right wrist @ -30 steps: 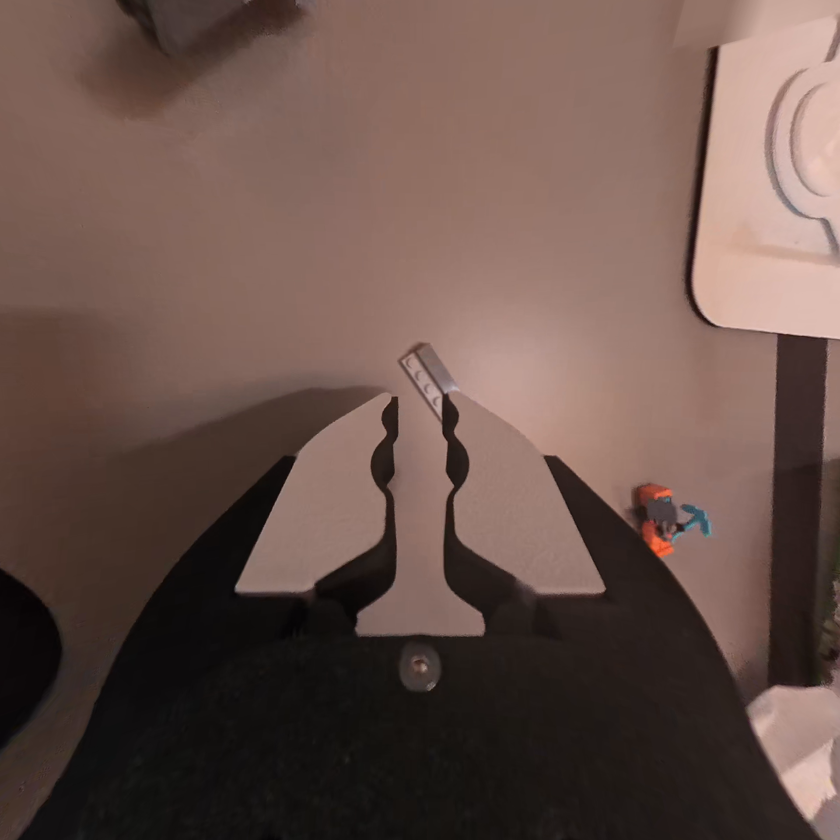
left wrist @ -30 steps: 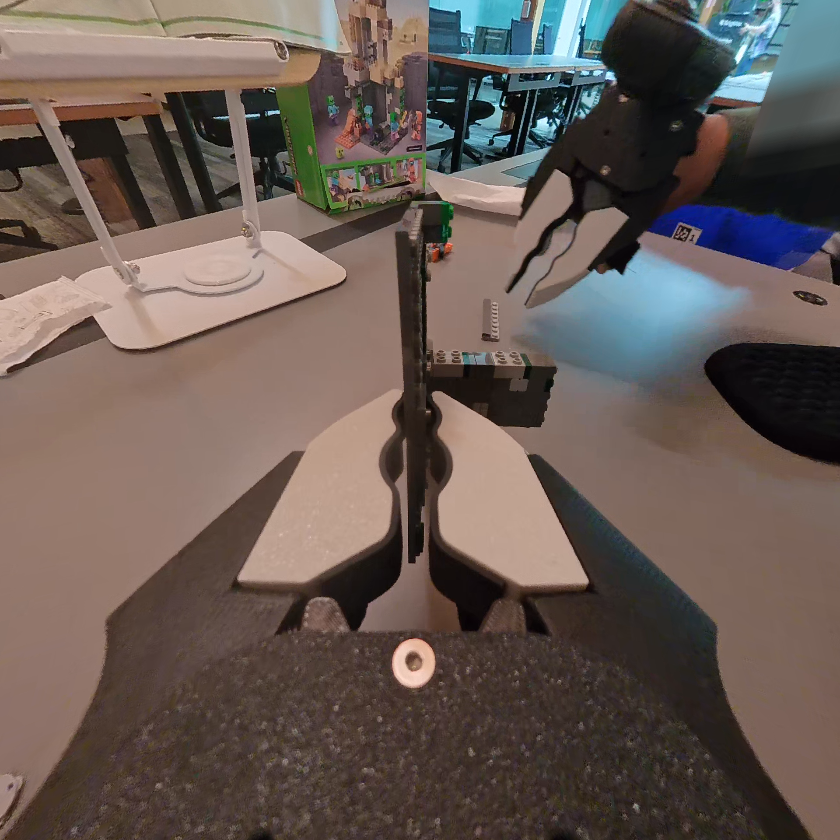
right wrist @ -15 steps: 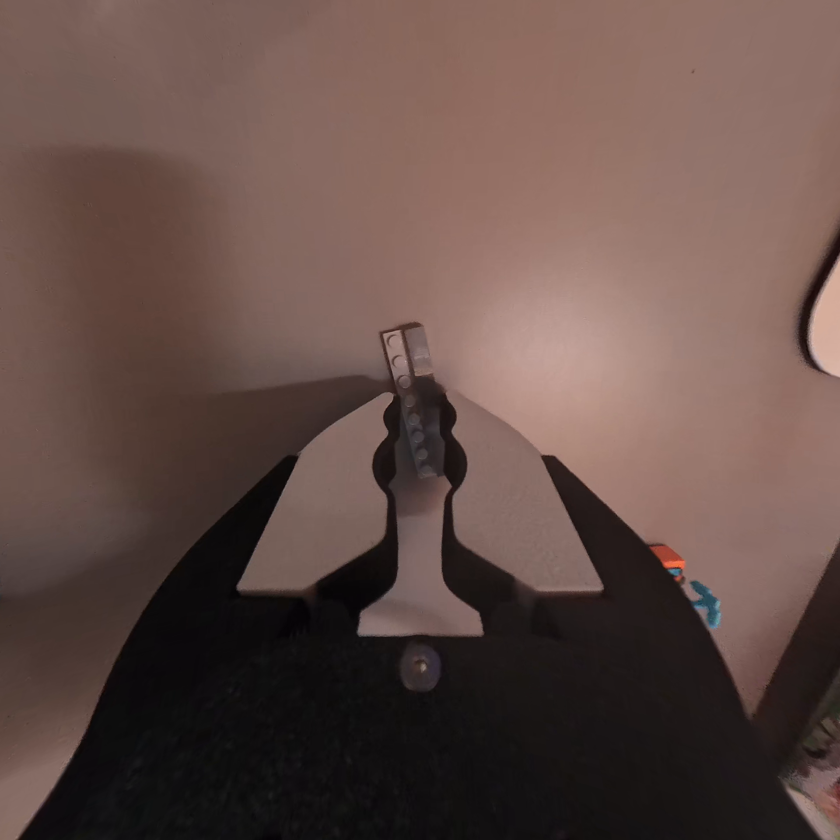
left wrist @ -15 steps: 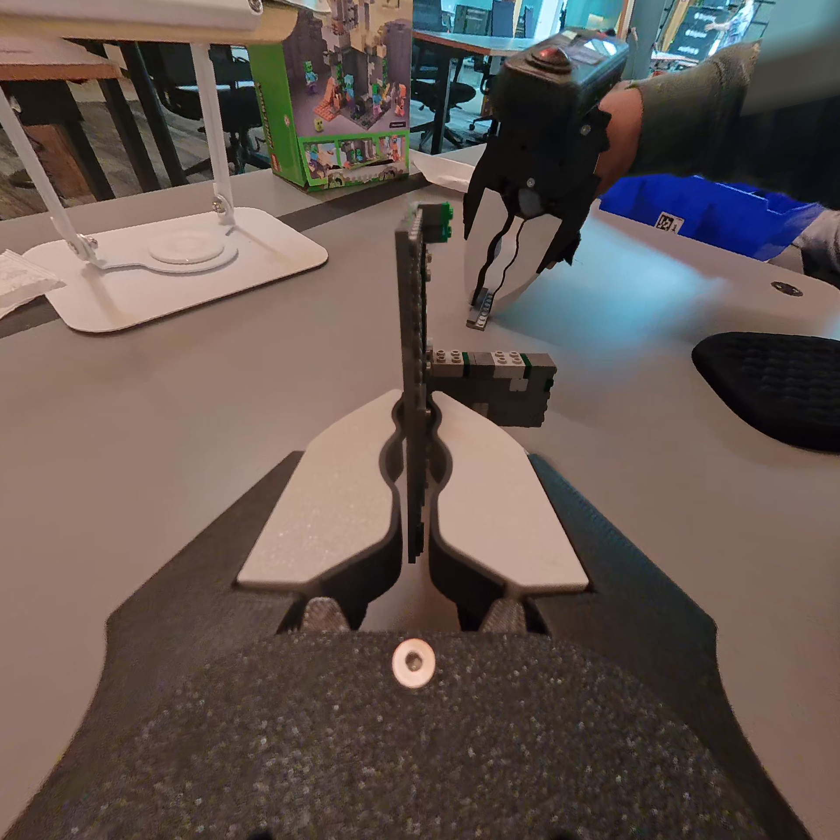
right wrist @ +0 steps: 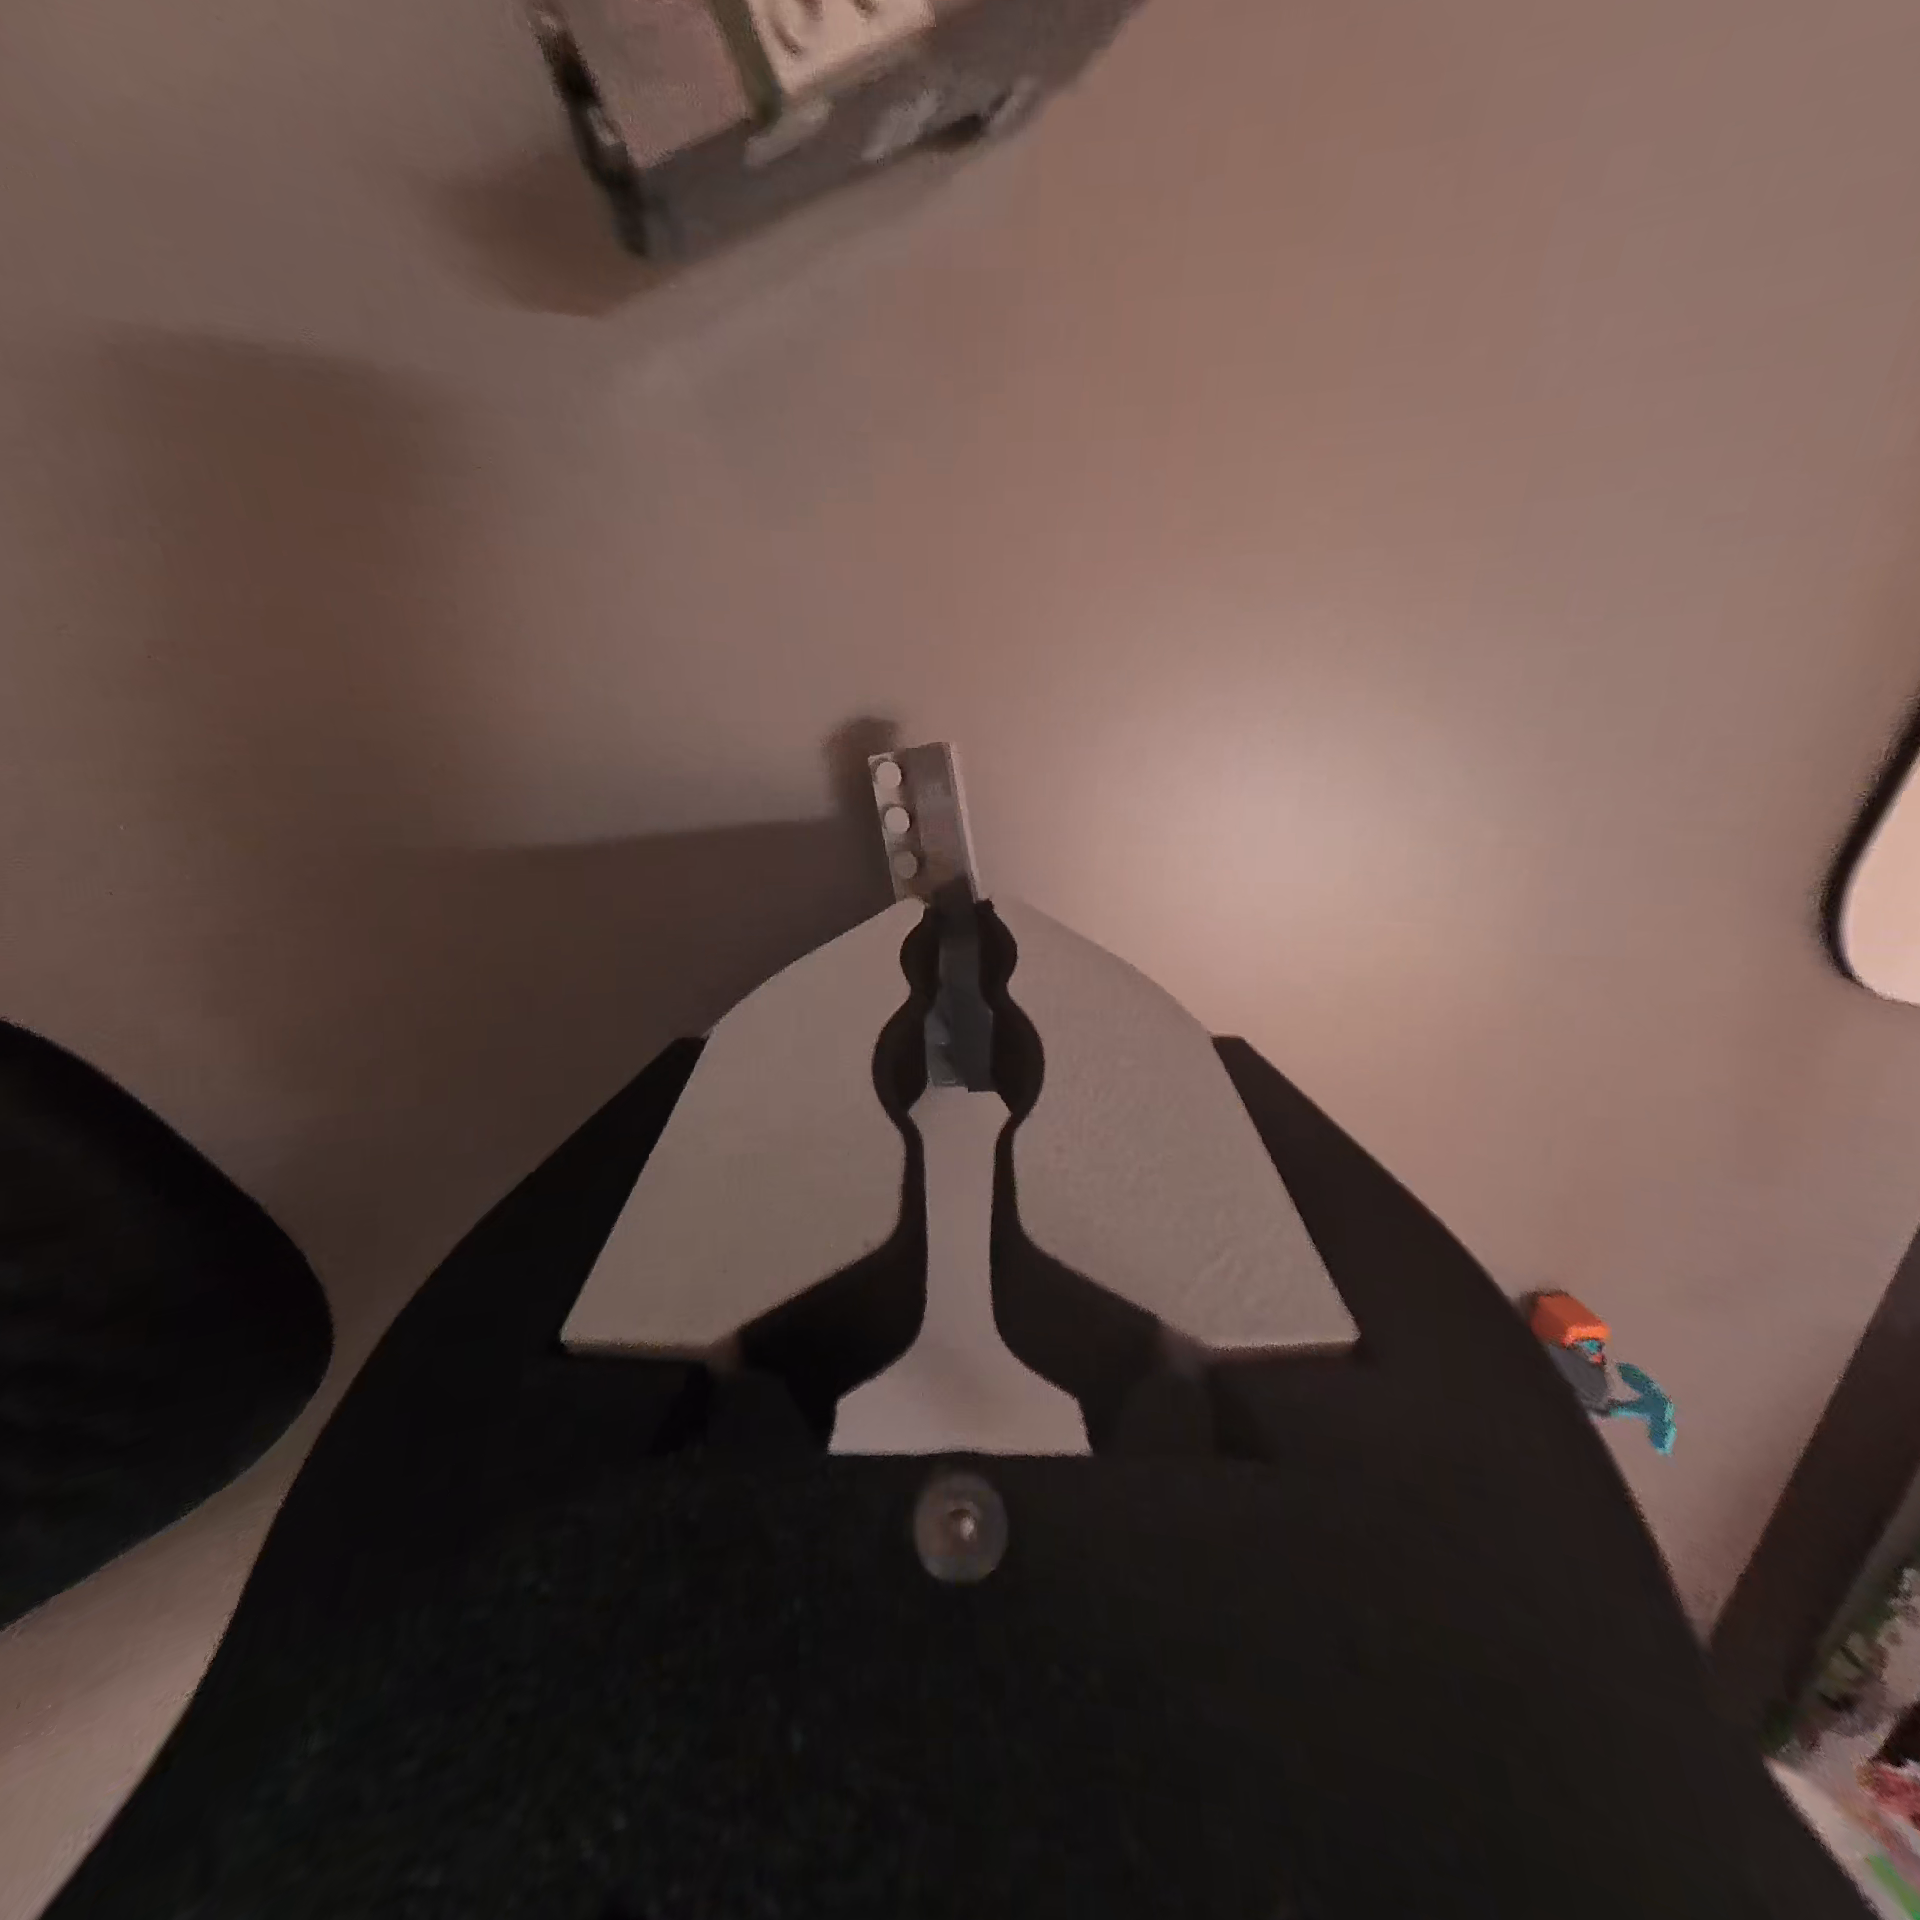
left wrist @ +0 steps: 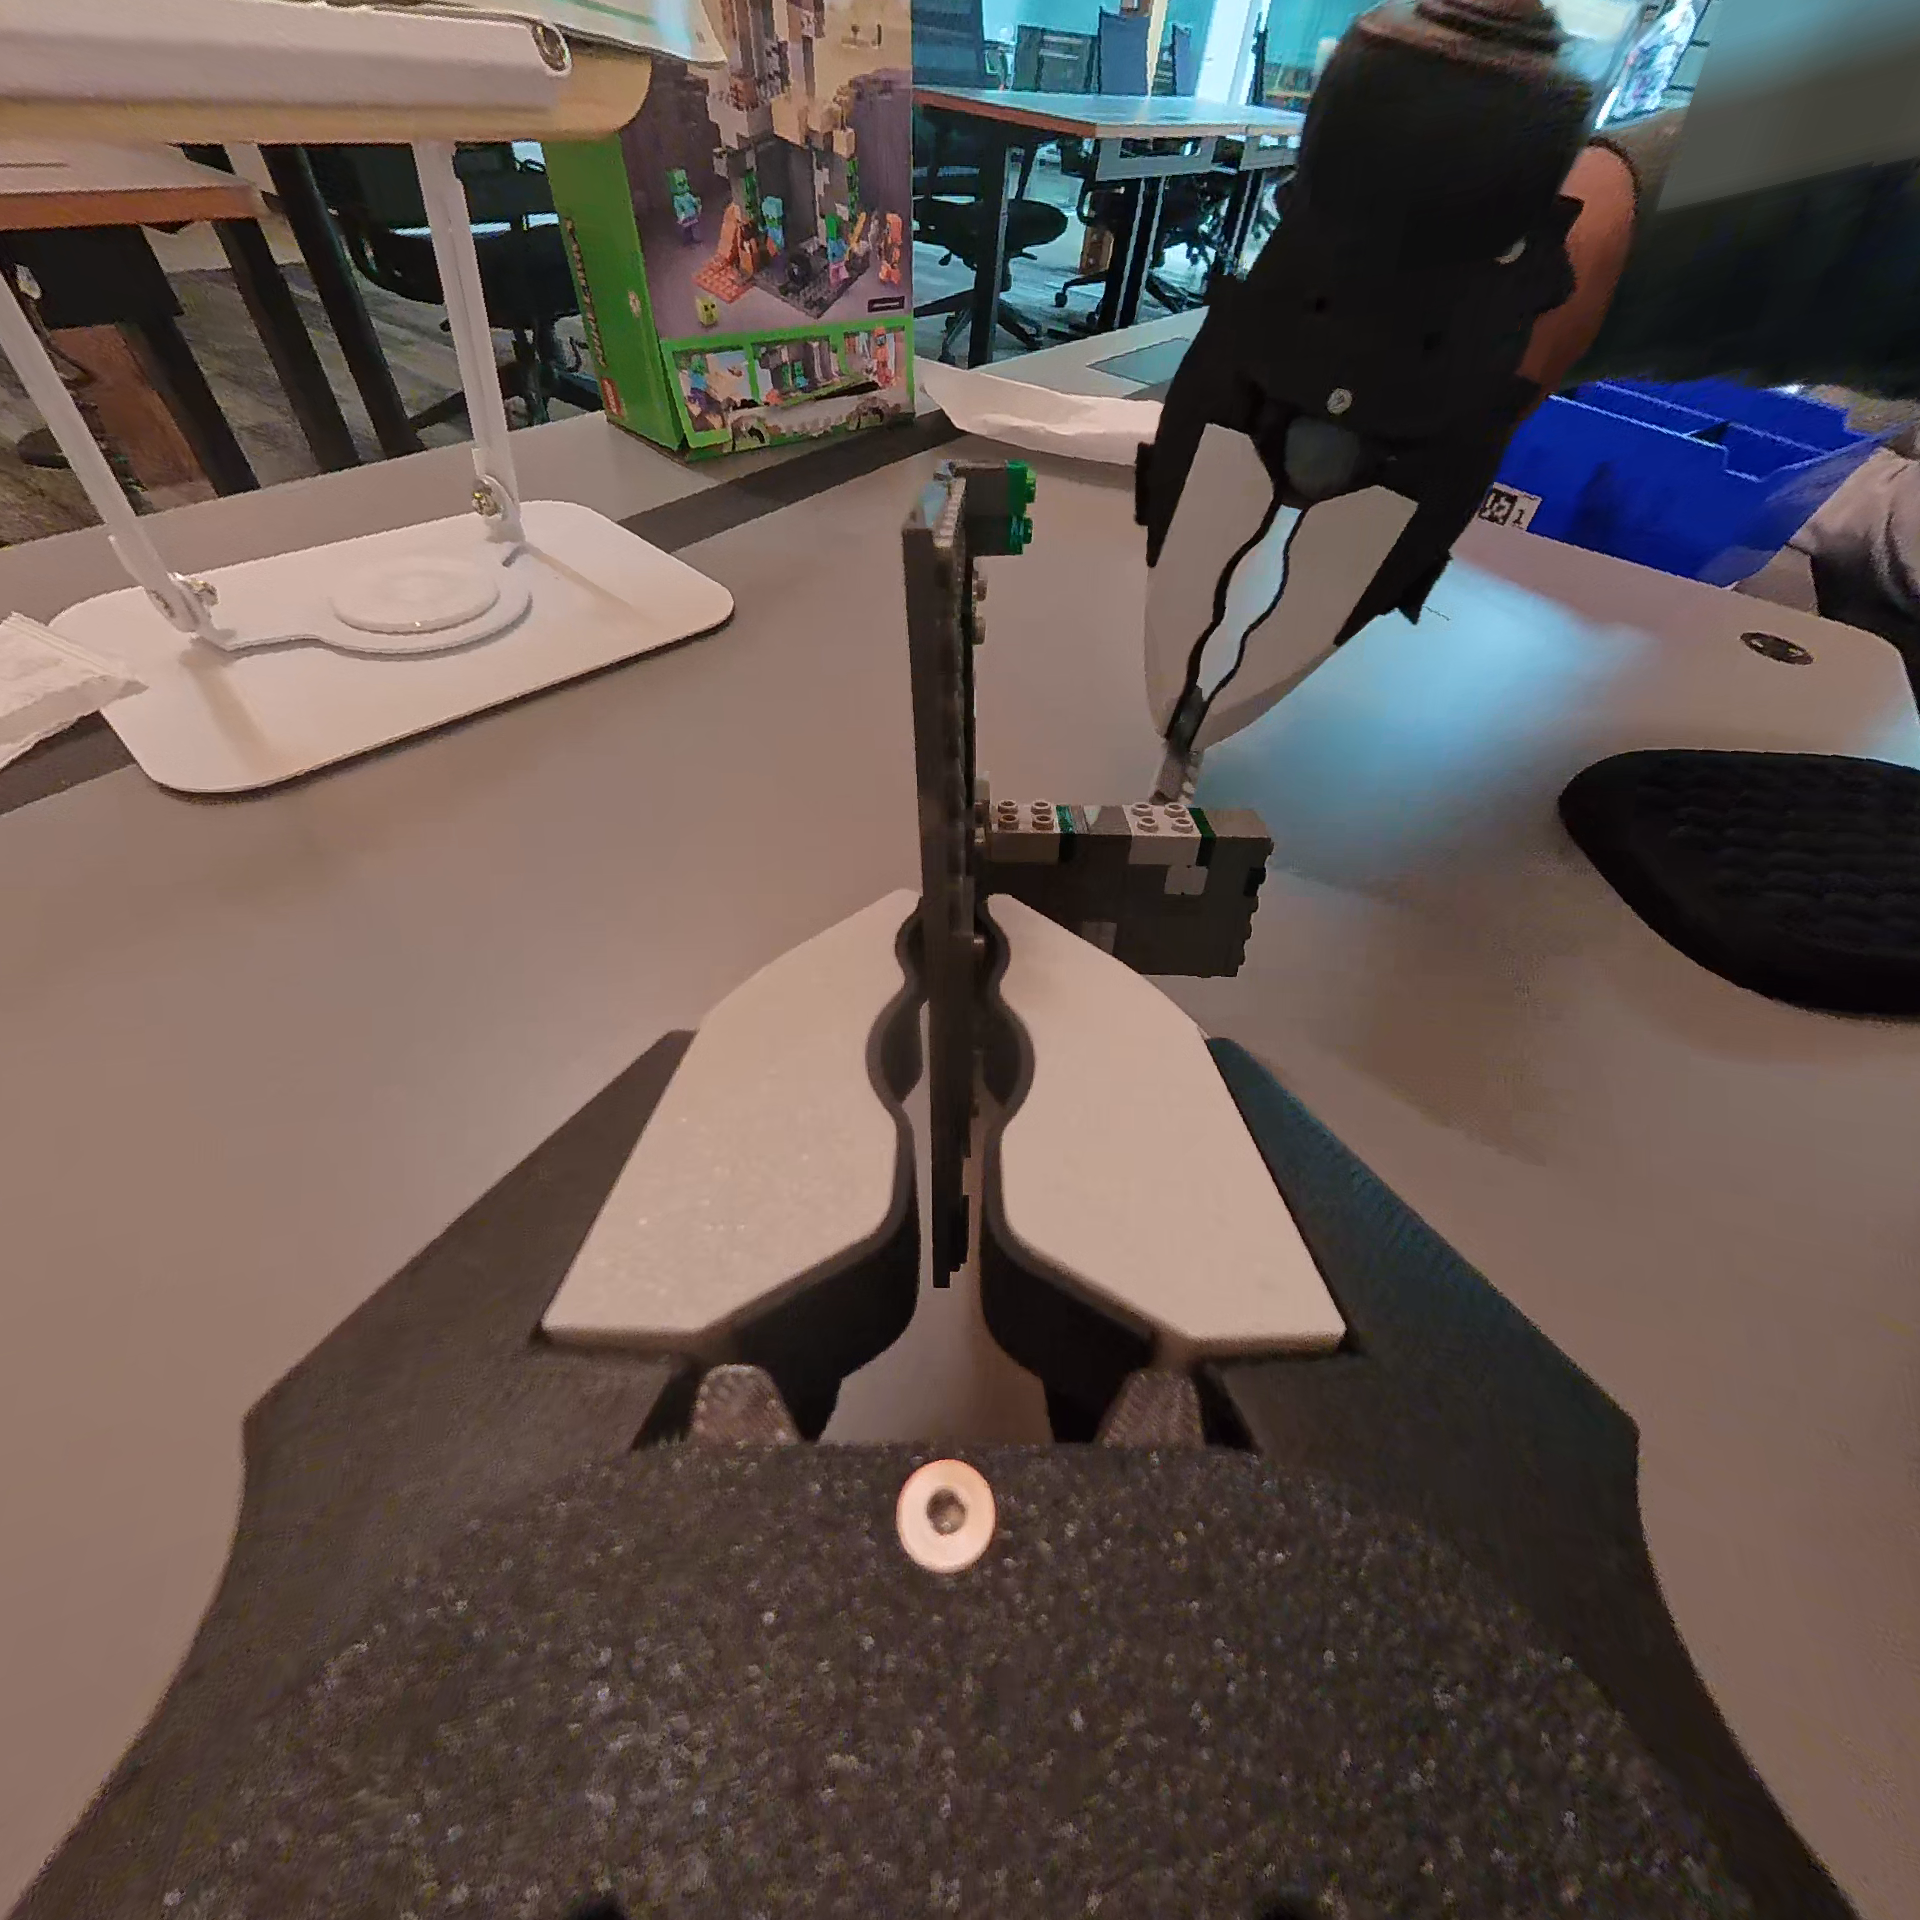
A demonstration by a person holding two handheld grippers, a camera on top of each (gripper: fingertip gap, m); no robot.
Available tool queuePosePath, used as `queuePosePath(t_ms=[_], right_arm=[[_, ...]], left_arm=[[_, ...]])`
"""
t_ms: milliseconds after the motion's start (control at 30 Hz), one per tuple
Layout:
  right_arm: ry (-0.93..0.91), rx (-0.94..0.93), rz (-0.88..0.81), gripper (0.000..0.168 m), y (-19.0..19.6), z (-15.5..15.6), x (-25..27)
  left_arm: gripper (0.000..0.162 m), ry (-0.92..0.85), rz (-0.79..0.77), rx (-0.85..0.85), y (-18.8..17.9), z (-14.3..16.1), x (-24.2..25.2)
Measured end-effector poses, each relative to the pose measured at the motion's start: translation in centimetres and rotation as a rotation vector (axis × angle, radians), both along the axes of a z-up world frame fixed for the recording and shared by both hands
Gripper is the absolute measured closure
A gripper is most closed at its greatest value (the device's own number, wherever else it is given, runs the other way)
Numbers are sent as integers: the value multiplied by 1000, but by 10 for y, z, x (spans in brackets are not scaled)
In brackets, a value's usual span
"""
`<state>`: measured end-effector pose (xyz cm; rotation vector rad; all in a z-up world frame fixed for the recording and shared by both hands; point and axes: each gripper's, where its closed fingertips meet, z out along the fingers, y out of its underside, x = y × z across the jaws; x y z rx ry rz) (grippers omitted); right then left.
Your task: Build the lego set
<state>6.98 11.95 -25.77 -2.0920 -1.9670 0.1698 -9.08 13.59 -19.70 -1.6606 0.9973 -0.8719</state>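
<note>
My left gripper [left wrist: 948, 920] is shut on the edge of a dark grey baseplate [left wrist: 940, 686], held upright on edge. A grey and green brick wall [left wrist: 1138, 883] juts from its right face, and a small green and grey block [left wrist: 1006, 504] sits at its top. My right gripper [right wrist: 953, 906] is shut on a long thin grey plate [right wrist: 925, 821] that sticks out past its tips. In the left wrist view the right gripper [left wrist: 1184, 732] points down, holding that plate [left wrist: 1172, 771] just above the wall's studs. The wall also shows blurred in the right wrist view [right wrist: 790, 114].
A white stand [left wrist: 405, 634] and a green set box [left wrist: 769, 249] are at the back left. A blue bin [left wrist: 1683, 468] and a black pad [left wrist: 1766, 883] are on the right. A small orange and teal figure [right wrist: 1595, 1361] lies on the table. My hands' fingertips stand some 20 centimetres from each other.
My right gripper came down on the loose grey plate, shut on it, lifted it and carried it over the brick wall. My left gripper kept holding the baseplate still.
</note>
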Motion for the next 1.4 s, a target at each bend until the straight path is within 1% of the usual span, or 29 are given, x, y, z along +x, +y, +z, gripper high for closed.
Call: queuePosePath(t_ms=[33, 67, 133, 267, 333, 400, 467, 600, 700, 800, 900, 933, 967, 1067, 1167, 1267, 1300, 1367, 1400], right_arm=[[4, 5, 27, 163, -3, 2, -3], [9, 12, 62, 168, -6, 4, -6], [18, 17, 168, 168, -17, 7, -12], [-121, 69, 399, 168, -33, 3, -15], [-158, 78, 421, 168, -34, 3, -16], [-164, 45, 336, 168, -29, 3, -13], [-99, 18, 226, 167, -22, 3, -11], [20, -33, 13, 151, -16, -1, -8], [45, 8, -44, 137, -18, -6, -7], [85, 28, -97, 129, -26, -12, -16], [53, 103, -125, 124, -20, -19, -13], [68, 108, -154, 124, -18, -19, -14], [83, 95, -190, 124, -18, -20, -16], [103, 93, -244, 134, -17, -21, -16], [114, 111, -260, 149, -14, -22, -13], [128, 136, -258, 150, -13, -21, -11], [124, 157, -253, 157, -12, -21, -9], [119, 205, -238, 159, -10, -21, -6], [125, 217, -241, 164, -10, -20, -5]], left_arm=[[156, 1, 0, 0, 0, 0, 0], [156, 2, 1, 0, 0, 0, 0], [156, 4, 5, -3, 1, -1, 0], [156, 14, 13, -3, 3, -3, -1], [156, 17, 16, -1, 3, -3, -2], [156, 16, 22, 5, 4, -2, -3], [156, 5, 25, 6, 5, 0, -5], [156, -2, 12, -6, 4, -1, -3], [156, 3, -1, -6, 2, -1, -1], [156, 1, 1, -4, 1, 0, -2], [156, 0, 1, -6, 1, 0, -1], [156, 2, -1, -5, 0, 0, 0], [156, 4, -2, -2, -1, 0, 0], [156, 6, -8, 2, -3, 1, 0], [156, 7, -11, -3, -3, 0, 1], [156, 12, -16, 1, -4, -1, 2], [156, 11, -16, 3, -4, 0, 2], [156, 10, -16, 3, -4, 0, 2], [156, 11, -16, 1, -4, -1, 1]])
